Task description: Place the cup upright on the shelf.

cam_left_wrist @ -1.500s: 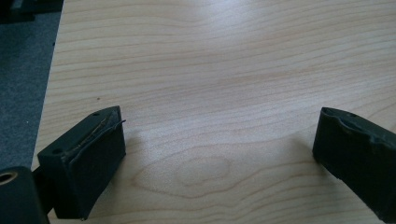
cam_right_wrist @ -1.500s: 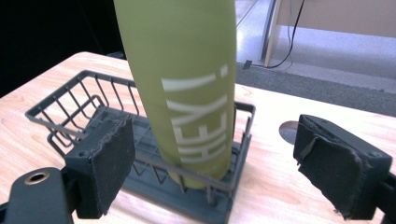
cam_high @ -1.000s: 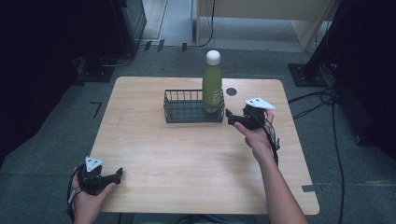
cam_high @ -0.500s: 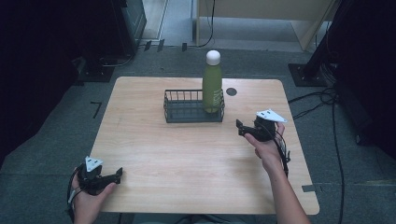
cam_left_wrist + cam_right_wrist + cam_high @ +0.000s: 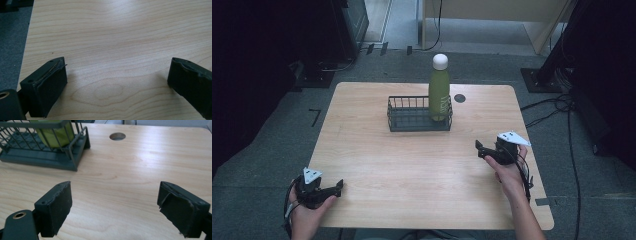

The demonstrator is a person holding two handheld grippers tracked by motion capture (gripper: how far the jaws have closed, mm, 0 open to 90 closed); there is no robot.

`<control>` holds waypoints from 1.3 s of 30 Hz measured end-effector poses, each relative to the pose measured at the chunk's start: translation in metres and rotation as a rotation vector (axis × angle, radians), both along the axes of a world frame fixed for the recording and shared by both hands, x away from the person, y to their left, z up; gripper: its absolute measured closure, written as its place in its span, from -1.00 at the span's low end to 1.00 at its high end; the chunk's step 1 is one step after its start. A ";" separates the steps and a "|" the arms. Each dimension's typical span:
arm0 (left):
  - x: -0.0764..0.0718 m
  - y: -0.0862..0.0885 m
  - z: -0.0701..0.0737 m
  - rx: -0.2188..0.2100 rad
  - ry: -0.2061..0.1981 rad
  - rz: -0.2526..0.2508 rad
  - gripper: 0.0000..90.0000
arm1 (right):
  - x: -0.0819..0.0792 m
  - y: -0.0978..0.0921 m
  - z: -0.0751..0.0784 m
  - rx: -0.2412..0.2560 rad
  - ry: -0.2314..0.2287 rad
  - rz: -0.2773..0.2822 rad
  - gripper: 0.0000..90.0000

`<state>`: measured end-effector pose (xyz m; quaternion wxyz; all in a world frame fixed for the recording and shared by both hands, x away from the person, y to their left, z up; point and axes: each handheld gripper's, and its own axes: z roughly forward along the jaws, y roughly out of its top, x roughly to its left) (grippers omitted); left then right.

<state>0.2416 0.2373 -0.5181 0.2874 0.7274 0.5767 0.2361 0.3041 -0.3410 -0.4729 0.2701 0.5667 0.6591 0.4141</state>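
Pale wooden bench on grey floor; green bottle base hidden in wire basket; both tongs, left and right, spread, empty

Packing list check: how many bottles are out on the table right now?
1. A green bottle with a white cap stands upright in the right end of the dark wire basket at the table's far side. The basket's other end looks empty through the wires.

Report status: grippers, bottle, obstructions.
Left gripper and right gripper open, empty. Green metal bottle upright in dark wire basket. Nothing between.
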 end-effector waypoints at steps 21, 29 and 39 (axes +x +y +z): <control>0.000 0.000 0.000 0.001 0.000 -0.001 -0.94 | -0.042 -0.046 -0.030 0.003 0.062 -0.072 -0.72; 0.000 0.000 0.000 0.001 0.000 -0.001 -0.94 | -0.060 -0.062 -0.038 -0.001 0.090 -0.109 -0.72; 0.000 0.000 0.000 0.000 0.000 -0.001 -0.94 | -0.088 -0.070 -0.046 -0.041 0.112 -0.120 -0.76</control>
